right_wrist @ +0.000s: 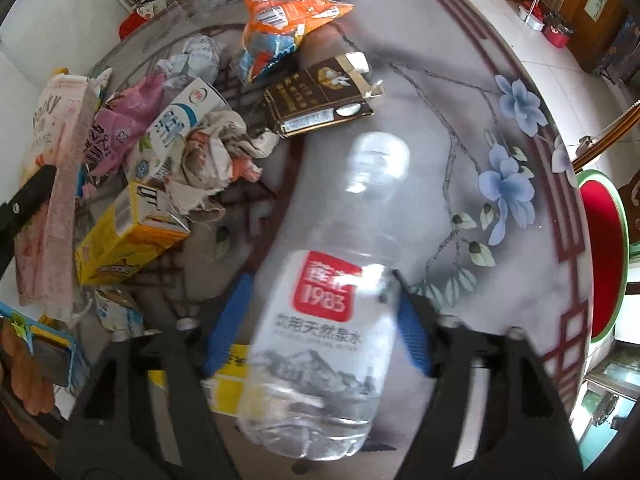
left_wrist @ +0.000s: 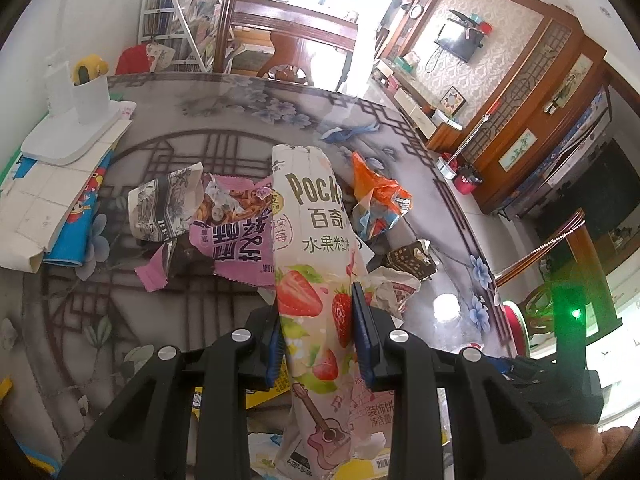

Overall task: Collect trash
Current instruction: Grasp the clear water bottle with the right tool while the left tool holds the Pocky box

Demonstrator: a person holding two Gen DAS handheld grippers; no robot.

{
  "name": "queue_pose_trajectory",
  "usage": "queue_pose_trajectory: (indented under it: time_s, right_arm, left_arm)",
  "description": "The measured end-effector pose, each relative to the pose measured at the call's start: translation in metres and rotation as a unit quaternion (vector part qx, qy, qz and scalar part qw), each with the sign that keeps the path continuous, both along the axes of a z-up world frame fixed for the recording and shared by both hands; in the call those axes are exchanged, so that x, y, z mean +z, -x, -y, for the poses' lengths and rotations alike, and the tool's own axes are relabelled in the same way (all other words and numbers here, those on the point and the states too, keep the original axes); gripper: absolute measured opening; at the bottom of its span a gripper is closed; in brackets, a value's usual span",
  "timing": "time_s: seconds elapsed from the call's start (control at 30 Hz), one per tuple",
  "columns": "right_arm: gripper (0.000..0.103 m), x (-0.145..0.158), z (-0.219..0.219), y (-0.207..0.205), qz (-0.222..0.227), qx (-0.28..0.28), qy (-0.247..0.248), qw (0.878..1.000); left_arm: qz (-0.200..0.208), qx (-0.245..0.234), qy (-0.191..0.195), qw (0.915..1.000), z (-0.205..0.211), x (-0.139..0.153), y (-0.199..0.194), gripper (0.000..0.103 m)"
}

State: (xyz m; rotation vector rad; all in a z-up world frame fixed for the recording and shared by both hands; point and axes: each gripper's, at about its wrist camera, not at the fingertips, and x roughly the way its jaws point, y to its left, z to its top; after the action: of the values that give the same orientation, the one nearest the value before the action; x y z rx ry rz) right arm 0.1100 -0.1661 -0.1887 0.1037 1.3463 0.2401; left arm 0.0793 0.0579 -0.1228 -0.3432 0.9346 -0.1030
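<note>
My left gripper (left_wrist: 318,312) is shut on a pink strawberry Pocky box (left_wrist: 316,240) and holds it above the table; the box also shows at the left of the right wrist view (right_wrist: 52,168). My right gripper (right_wrist: 322,292) is shut on a clear plastic water bottle (right_wrist: 332,312) with a red and white label, lifted over the table. Trash lies on the table: a purple wrapper (left_wrist: 236,236), an orange snack bag (right_wrist: 284,28), a brown carton (right_wrist: 320,100), a white and blue milk carton (right_wrist: 180,124), a yellow carton (right_wrist: 128,236) and crumpled paper (right_wrist: 212,160).
The round table (right_wrist: 500,184) has a flower-printed top. A white holder on a tray (left_wrist: 80,120) and a flat box (left_wrist: 48,204) sit at the far left. A wooden chair (left_wrist: 280,40) stands behind. A red stool (right_wrist: 604,256) is at the right.
</note>
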Motion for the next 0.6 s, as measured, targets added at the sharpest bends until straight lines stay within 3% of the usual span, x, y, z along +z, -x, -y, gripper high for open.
queue_pose_trajectory:
  time_s: [0.17, 0.6]
  right_arm:
    - [0.053, 0.005, 0.009, 0.005, 0.009, -0.004, -0.030, 1.000]
    - [0.053, 0.053, 0.054, 0.030, 0.063, -0.036, -0.096, 0.993]
  left_arm:
    - [0.001, -0.003, -0.002, 1.0000, 0.002, 0.001, 0.000, 0.027]
    - [0.015, -0.036, -0.009, 0.9992, 0.036, 0.016, 0.007, 0.027]
